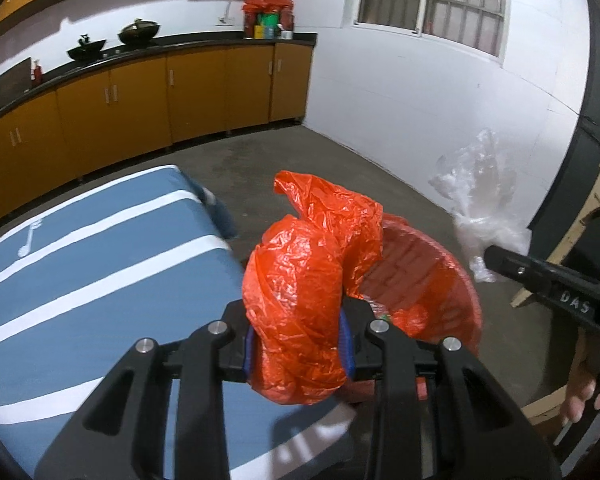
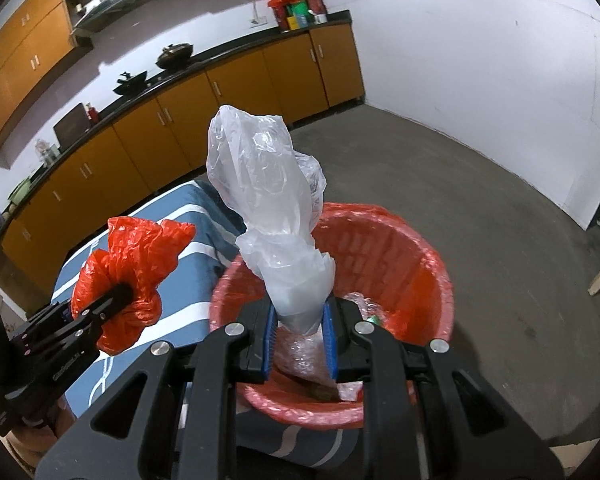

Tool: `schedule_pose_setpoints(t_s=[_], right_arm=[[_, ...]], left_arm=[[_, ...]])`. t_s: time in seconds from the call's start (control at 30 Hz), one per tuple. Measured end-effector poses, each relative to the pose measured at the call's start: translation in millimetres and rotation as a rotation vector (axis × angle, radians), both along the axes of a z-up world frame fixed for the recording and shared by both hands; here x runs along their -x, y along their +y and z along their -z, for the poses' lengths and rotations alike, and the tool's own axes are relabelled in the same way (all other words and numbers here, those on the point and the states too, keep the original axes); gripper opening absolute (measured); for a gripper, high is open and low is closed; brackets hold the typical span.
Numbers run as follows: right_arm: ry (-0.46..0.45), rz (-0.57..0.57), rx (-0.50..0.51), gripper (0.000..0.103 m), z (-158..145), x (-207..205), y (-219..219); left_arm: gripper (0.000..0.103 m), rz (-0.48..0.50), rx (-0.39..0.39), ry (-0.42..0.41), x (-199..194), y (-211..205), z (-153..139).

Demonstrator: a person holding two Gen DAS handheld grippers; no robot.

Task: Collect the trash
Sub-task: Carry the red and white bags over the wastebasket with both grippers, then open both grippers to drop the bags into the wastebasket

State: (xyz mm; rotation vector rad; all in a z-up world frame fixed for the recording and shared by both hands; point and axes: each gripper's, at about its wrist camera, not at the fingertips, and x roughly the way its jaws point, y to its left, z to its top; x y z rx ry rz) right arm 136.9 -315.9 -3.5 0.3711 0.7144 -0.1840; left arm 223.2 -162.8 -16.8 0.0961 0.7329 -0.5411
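The left gripper [image 1: 300, 344] pinches a crumpled red bag [image 1: 304, 288] between its blue pads, jaws partly closed around it. The right gripper [image 2: 300, 344] clamps a clear bag [image 2: 272, 208] the same way; its finger reads "DAS" in the left view. At 3 o'clock of the left gripper stands the red bin [image 2: 412, 264], red-lined, holding clear plastic scraps. A blue striped table [image 1: 80, 280] lies at 9 o'clock.

White letters "DAS" stand on the black arm of the right tool [image 1: 496, 258].
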Motion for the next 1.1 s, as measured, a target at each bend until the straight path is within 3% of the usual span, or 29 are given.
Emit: schedule_pose_setpoints(t_s=[0.33, 0.83, 1.1], right_arm=[[0.014, 0.042, -0.022, 0.02, 8, 2, -22], [-0.003, 0.068, -0.044, 0.021, 14, 3, -30], [-0.011, 0.072, -0.058, 0.041, 18, 6, -30]], left_arm=[[0.032, 0.061, 0.029, 0.047, -13, -37, 11], [0.037, 0.082, 0.043, 0.092, -32, -57, 26], [0.049, 0.063, 0.029, 0.108, -36, -51, 37]])
